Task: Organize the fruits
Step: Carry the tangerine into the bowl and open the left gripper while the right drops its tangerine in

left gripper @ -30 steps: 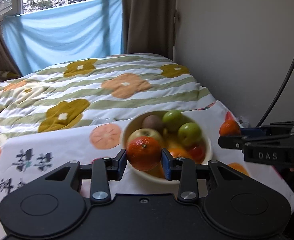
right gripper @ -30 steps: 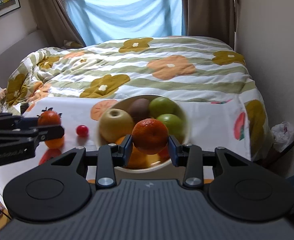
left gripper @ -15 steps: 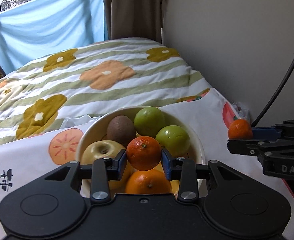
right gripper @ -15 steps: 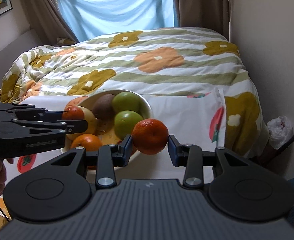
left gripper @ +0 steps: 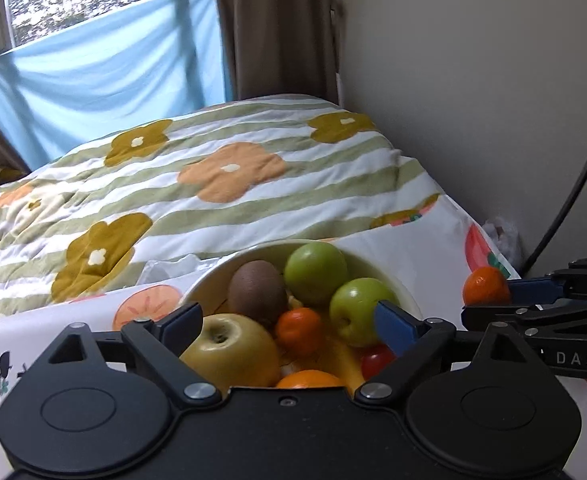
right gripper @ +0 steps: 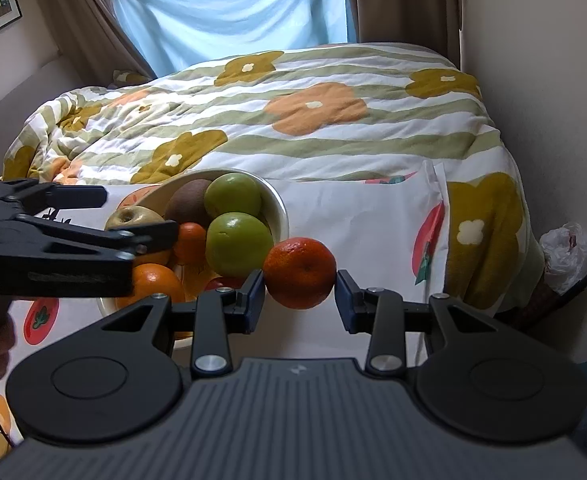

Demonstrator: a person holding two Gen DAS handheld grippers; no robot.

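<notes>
Left gripper (left gripper: pixel 287 322): jaws opening, spread wide over the bowl (left gripper: pixel 405 300); nothing pressed between the pads. Small mandarin (left gripper: pixel 299 330) lying loose in the bowl, among a yellow apple (left gripper: pixel 231 354), a kiwi (left gripper: pixel 257 292) and two green apples (left gripper: pixel 315 268).

Right gripper (right gripper: pixel 299 296): clenched on an orange (right gripper: pixel 299 268), held just outside the bowl's rim, above the white cloth (right gripper: pixel 357 216).

Bowl contents: heaped; a second orange (left gripper: pixel 309 378) and something small and red near the front edge, partly hidden by the left gripper's body.

Risks, as judged:
- Small mandarin perched high on the pile; likely to roll toward the rim if nudged by the open pads on withdrawal.
- Orange in the right gripper round and gripped only at its sides; apt to slip if squeezed unevenly or let go outside the rim, then roll across the cloth toward the bed's edge.
- Grippers near each other over one bowl; collision possible if both move in together.
- Bowl on soft bedding; may tip under a push.
</notes>
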